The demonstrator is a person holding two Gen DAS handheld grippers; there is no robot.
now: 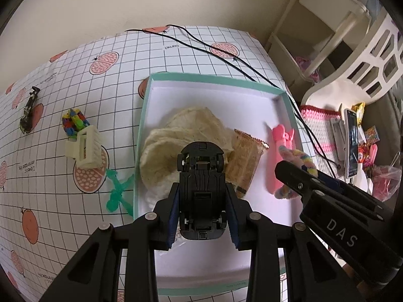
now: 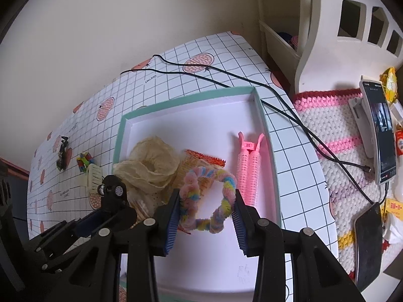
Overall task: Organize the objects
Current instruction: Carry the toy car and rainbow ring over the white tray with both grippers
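My left gripper [image 1: 202,196] is shut on a black toy car [image 1: 200,173], held underside up over the teal-rimmed white box [image 1: 216,79]. My right gripper [image 2: 207,214] is shut on a pastel fuzzy ring [image 2: 209,196] above the same box [image 2: 186,99]; the ring [image 1: 306,159] and right gripper show at the right of the left wrist view. Inside the box lie a cream cloth [image 1: 186,130], a tan snack packet [image 1: 245,161] and a pink hair roller clip [image 2: 248,166]. On the table left of the box lie a cream claw clip [image 1: 84,146], a colourful block toy [image 1: 74,123], a green plastic piece [image 1: 118,191] and a dark clip [image 1: 29,112].
Black cables [image 2: 252,88] cross the gridded tablecloth and the box's far right corner. To the right, a crocheted pink-and-white mat [image 2: 335,136] carries a phone on a stand [image 2: 380,130] and a dark tablet [image 2: 367,241]. A white chair [image 2: 335,25] and shelves stand behind.
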